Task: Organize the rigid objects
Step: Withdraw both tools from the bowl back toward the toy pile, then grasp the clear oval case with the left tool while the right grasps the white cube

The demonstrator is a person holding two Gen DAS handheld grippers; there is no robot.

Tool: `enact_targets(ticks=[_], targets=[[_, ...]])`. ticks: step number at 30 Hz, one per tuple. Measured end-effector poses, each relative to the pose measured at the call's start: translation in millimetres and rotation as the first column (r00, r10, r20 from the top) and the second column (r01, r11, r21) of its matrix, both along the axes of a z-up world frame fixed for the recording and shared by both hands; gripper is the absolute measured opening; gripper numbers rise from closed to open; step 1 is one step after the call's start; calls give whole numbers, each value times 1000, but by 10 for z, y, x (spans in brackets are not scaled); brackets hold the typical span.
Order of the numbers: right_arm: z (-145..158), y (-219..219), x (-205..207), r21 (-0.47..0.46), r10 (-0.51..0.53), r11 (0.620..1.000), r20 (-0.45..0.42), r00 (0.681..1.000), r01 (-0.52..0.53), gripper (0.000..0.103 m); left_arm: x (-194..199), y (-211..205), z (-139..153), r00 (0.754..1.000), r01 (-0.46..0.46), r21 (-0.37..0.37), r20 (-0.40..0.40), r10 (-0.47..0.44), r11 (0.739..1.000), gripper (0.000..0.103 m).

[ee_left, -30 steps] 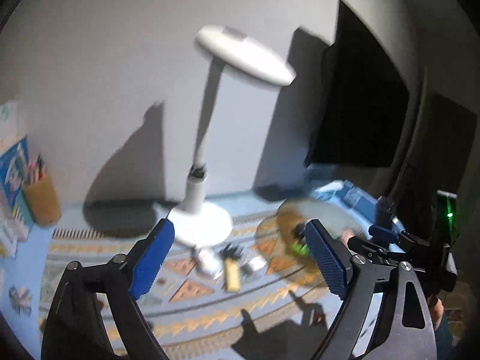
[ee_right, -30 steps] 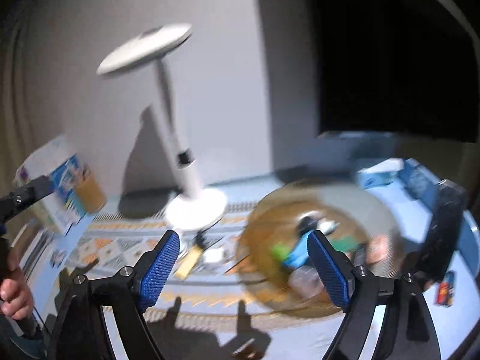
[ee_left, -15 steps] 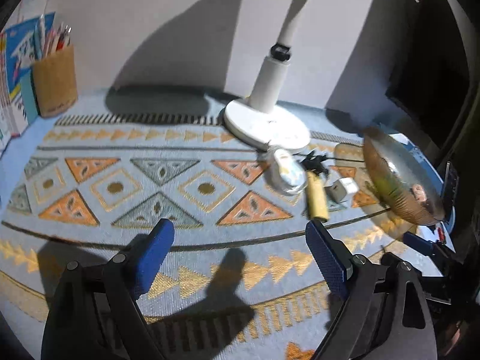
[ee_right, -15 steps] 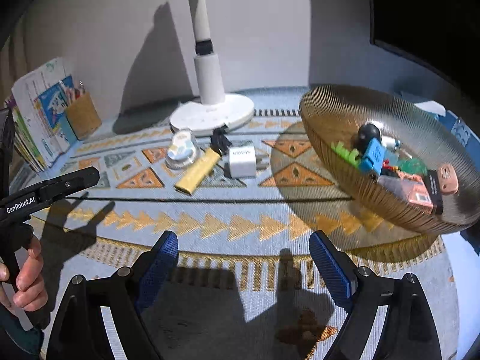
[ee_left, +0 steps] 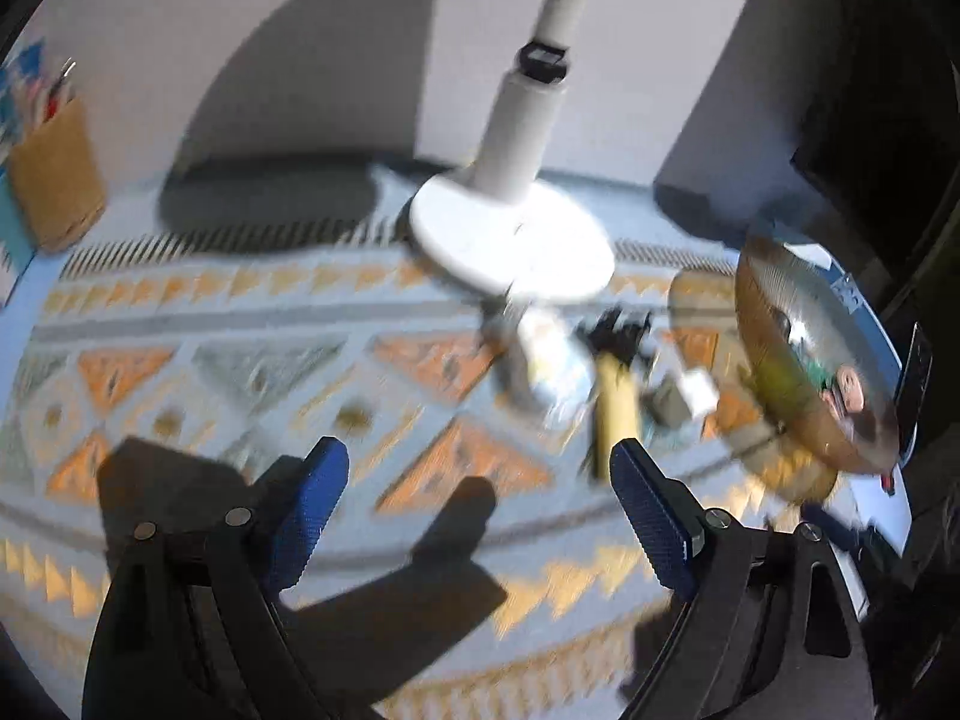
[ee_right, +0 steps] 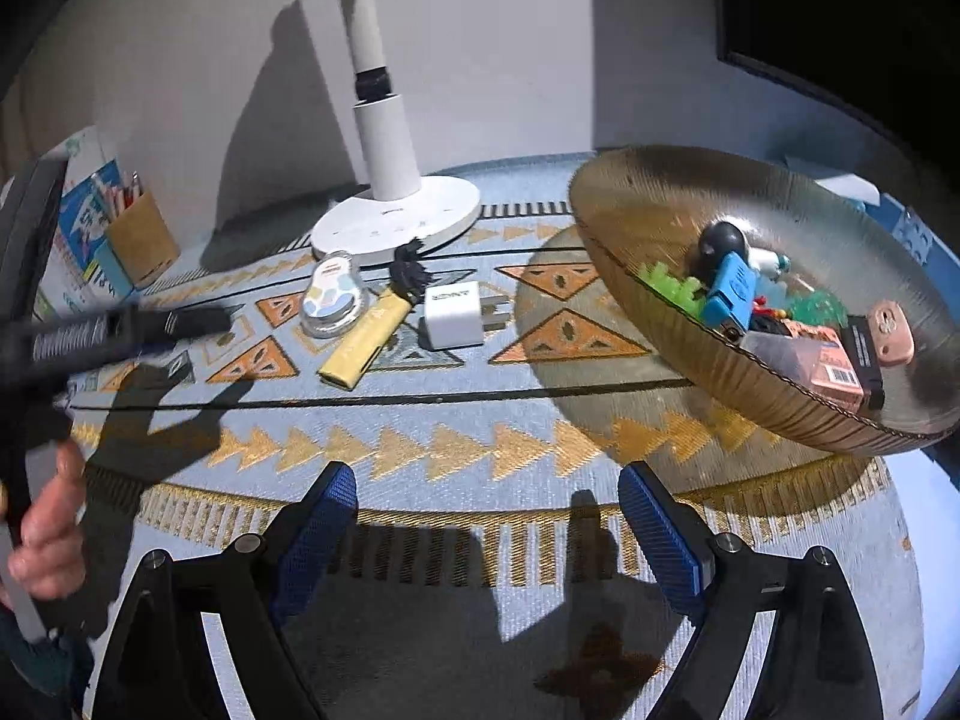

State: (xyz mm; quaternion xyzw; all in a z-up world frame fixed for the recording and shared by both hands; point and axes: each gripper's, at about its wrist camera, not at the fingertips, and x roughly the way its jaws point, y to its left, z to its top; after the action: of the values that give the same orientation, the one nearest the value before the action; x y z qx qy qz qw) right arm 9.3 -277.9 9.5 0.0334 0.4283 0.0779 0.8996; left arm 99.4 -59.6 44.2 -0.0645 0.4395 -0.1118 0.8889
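Loose items lie on the patterned mat before the lamp: a clear oval case (ee_right: 333, 299), a yellow stick (ee_right: 365, 338), a black hair clip (ee_right: 409, 276) and a white charger plug (ee_right: 452, 315). An amber glass bowl (ee_right: 654, 204) at the right holds several small items. My right gripper (ee_right: 486, 525) is open and empty, low over the mat's near edge. My left gripper (ee_left: 479, 507) is open and empty, short of the blurred yellow stick (ee_left: 618, 405) and case (ee_left: 543, 360); it also shows at the left of the right wrist view (ee_right: 129, 330).
A white lamp base (ee_right: 399, 219) stands behind the items. A brown pencil cup (ee_right: 141, 237) and books (ee_right: 81, 228) stand at the far left by the wall. A dark monitor (ee_right: 840, 12) is at the back right. A brown stain (ee_right: 600, 663) marks the mat near me.
Both grippers have tilted down from the wall to the mat and moved closer to the loose items. The left view is now blurred from motion. Both stay open.
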Motion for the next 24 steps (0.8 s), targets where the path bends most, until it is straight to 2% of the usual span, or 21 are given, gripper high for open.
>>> enact_targets(ticks=[3, 7, 12, 14, 15, 17, 18, 21, 24], targets=[[5, -38, 9, 14, -18, 1000, -10, 1000, 18, 88, 243, -220, -92, 1000, 2, 68, -12, -1, 998, 88], [-25, -9, 130, 53, -6, 999, -86, 996, 11, 88, 427, -406, -258, 999, 15, 83, -48, -11, 996, 86], [15, 117, 416, -4, -15, 1000, -120, 993, 14, 88, 542, -529, -379, 999, 18, 117, -53, -12, 993, 85], [16, 121, 523, 0, -23, 1000, -118, 993, 23, 86, 546, -522, -393, 999, 13, 133, -36, -8, 991, 78], [10, 128, 586, 4, -26, 1000, -116, 993, 27, 83, 541, -509, -393, 1000, 18, 144, -24, -14, 989, 69], [-24, 134, 678, 20, -34, 999, -123, 992, 37, 70, 535, -480, -375, 999, 36, 129, -20, -34, 991, 54], [-52, 138, 718, 34, -39, 998, -132, 990, 44, 68, 522, -436, -366, 999, 41, 122, -27, -38, 992, 49], [-152, 138, 837, 107, -55, 992, -163, 985, 73, 65, 475, -276, -358, 999, 37, 107, -21, -35, 994, 47], [-179, 138, 919, 147, -98, 982, -150, 984, 120, 65, 454, -191, -353, 998, 60, 102, -22, -58, 993, 47]])
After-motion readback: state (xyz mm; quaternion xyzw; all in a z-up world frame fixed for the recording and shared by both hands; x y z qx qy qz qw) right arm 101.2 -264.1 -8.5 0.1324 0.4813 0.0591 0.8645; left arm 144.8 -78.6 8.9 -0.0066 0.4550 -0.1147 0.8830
